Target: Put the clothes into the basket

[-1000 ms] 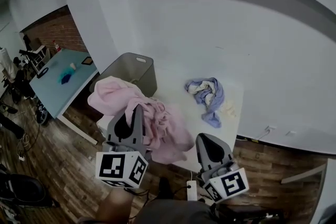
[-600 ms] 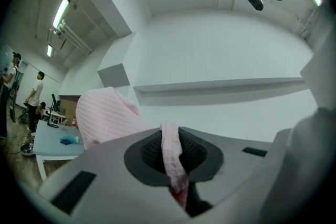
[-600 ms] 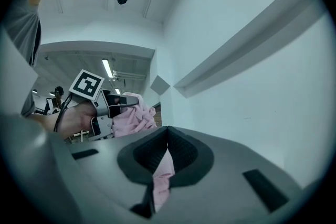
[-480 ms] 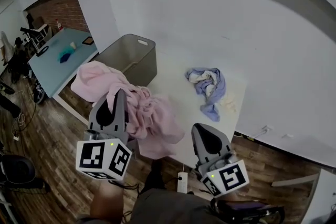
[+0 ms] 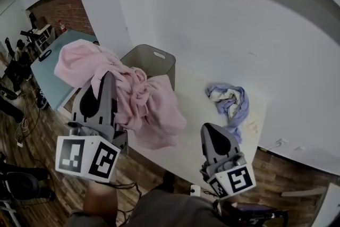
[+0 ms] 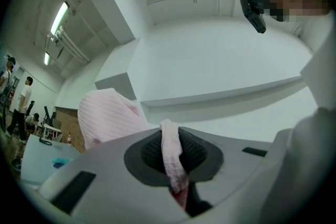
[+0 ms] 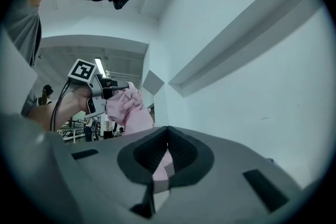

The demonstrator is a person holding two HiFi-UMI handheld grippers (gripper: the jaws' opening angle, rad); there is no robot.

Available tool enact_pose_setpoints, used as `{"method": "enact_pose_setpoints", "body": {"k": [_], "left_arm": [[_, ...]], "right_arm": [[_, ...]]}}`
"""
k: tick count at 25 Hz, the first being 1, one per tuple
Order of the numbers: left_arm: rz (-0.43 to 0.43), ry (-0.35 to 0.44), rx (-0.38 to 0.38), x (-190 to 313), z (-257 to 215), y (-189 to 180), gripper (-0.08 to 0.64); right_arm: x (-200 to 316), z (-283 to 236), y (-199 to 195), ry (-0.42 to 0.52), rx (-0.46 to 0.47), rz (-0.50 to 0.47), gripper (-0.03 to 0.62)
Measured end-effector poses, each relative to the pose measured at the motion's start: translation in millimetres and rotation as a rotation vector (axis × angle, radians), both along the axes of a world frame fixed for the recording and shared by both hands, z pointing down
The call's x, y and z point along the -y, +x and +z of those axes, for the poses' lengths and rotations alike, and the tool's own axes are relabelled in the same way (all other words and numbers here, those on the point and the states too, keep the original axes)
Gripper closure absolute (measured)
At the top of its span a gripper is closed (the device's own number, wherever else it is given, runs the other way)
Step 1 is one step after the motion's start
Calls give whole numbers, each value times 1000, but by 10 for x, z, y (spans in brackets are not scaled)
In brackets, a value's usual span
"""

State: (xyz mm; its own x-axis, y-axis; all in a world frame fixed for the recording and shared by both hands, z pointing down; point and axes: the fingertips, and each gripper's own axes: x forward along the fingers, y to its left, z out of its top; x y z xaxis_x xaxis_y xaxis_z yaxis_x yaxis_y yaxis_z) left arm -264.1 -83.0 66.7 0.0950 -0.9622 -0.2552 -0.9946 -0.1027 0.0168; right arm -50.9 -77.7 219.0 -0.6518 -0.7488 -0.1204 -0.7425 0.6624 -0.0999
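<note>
One thin fold of cloth is all that ties the pink garment [image 5: 146, 106] to the left gripper [image 5: 108, 78], and I judge the risk lies there. Some of the garment bunches above those jaws, but most of its bulk hangs below and to their right, the lower hem draping toward the table [image 5: 196, 135]. The basket [image 5: 159, 55] stands beyond the jaws and a little to their right. If the hem drags on the table edge or catches the basket's rim, the pull could slide the fold out of the pads. That would leave the garment half in, half out. Bringing the load in too low could also shove or tip the basket. Farther right, the blue garment [image 5: 231, 103] lies crumpled on the table, ahead of the right gripper [image 5: 213, 138] and well apart from it, so it is not yet dealt with.

The left jaws are nearly together, clamped on a narrow ridge of pink fabric that runs up between the pads [image 6: 151, 152]. The right jaws meet at their tips and grip nothing that I can make out. The pink in the slit below the tips looks like the garment seen beyond them, not cloth in the pinch.
</note>
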Motion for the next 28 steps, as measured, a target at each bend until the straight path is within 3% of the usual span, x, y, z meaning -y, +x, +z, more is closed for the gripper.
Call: {"method": "enact_pose_setpoints", "body": {"k": [9,15,28], "left_arm": [[-26,66,63,748,-474,-775,531],[-22,78,47,1070,-407,-1046,531],[-13,-119,49,1634,457,-1295,531]], "right_arm": [[582,-8,-547,-11,11,54,586],[829,33,-729,-12,0,73,586],[1179,361,-978,-122,-71,87,586]]}}
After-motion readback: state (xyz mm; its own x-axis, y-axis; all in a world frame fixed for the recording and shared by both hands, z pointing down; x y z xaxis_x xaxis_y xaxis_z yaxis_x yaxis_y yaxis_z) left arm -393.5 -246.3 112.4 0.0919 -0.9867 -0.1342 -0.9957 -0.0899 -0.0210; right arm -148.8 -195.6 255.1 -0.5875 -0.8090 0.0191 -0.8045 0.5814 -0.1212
